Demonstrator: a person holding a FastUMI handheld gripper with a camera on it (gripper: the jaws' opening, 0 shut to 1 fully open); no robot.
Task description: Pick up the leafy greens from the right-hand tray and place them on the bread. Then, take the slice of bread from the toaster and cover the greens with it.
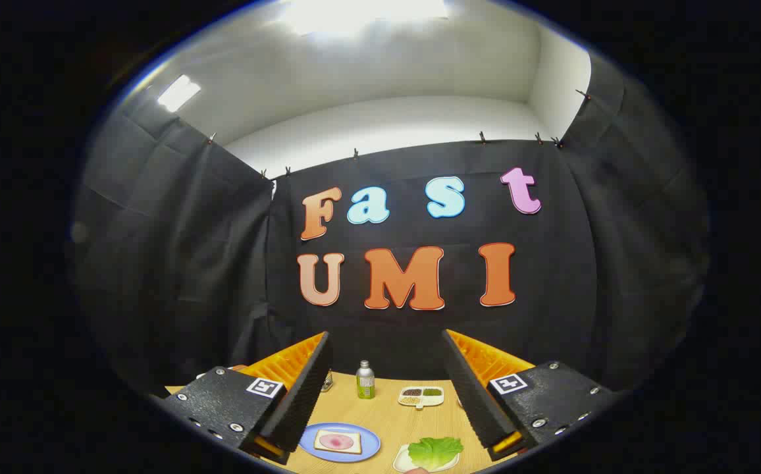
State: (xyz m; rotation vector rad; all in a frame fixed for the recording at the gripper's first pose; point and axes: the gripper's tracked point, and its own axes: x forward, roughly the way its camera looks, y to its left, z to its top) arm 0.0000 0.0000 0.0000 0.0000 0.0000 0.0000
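My gripper (387,395) hangs above the wooden table with its two fingers spread wide and nothing between them. Below and between the fingers lies a blue plate (370,445) bearing a slice of bread (338,440) with a pink round of meat on it. To the right of that plate, near the right finger, the leafy greens (434,451) rest on a small white tray (401,461). The toaster is hidden.
A small green bottle with a silver cap (365,380) stands at the back of the table (387,411). Next to it, to the right, sits a white divided dish (421,395) of dark and green seasonings. A small jar (328,380) peeks out beside the left finger.
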